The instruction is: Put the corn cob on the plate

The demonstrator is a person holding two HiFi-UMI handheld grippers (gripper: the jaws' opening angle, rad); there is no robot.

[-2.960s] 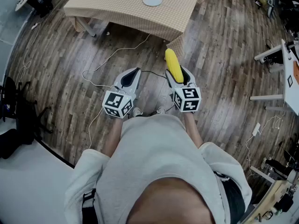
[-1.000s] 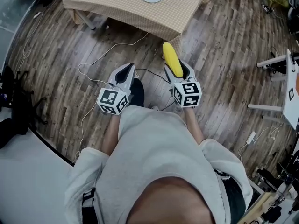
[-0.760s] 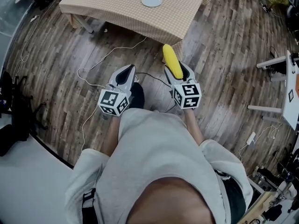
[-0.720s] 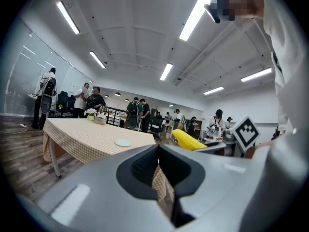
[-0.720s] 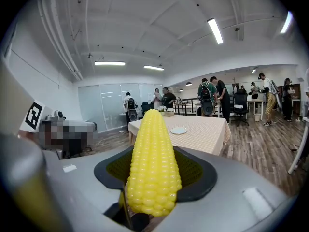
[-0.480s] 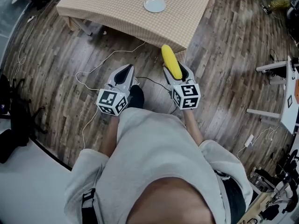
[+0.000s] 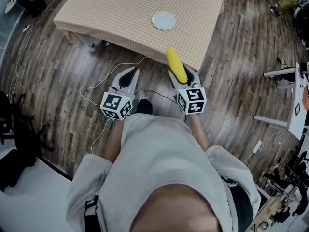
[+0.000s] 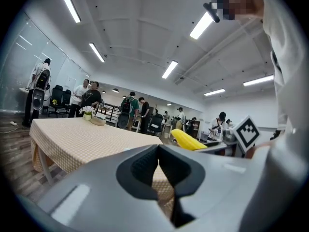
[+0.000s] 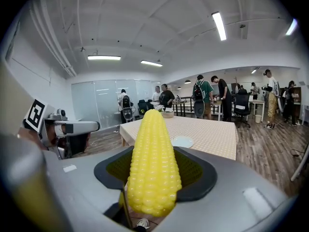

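Observation:
The yellow corn cob (image 7: 175,65) sticks out forward from my right gripper (image 7: 180,75), which is shut on its lower half. In the right gripper view the corn cob (image 9: 153,163) fills the middle between the dark pads. The white plate (image 7: 164,20) lies on the table (image 7: 120,13) with a beige checked cloth, ahead of the cob's tip; the same plate (image 9: 183,141) shows just right of the cob. My left gripper (image 7: 128,75) is held beside the right one over the floor, shut and with nothing in it. In its own view the left gripper (image 8: 158,151) has its jaws meeting.
White cables (image 7: 104,76) trail over the wood floor by the person's feet. A white desk (image 7: 295,105) stands at the right and black gear (image 7: 19,139) at the left. Several people (image 9: 210,93) stand behind the table, where a small bowl (image 8: 98,121) also rests.
The table and plate have come nearer, and the cob's tip now reaches the table's near edge. Both grippers travelled forward together; the right one still holds the corn cob.

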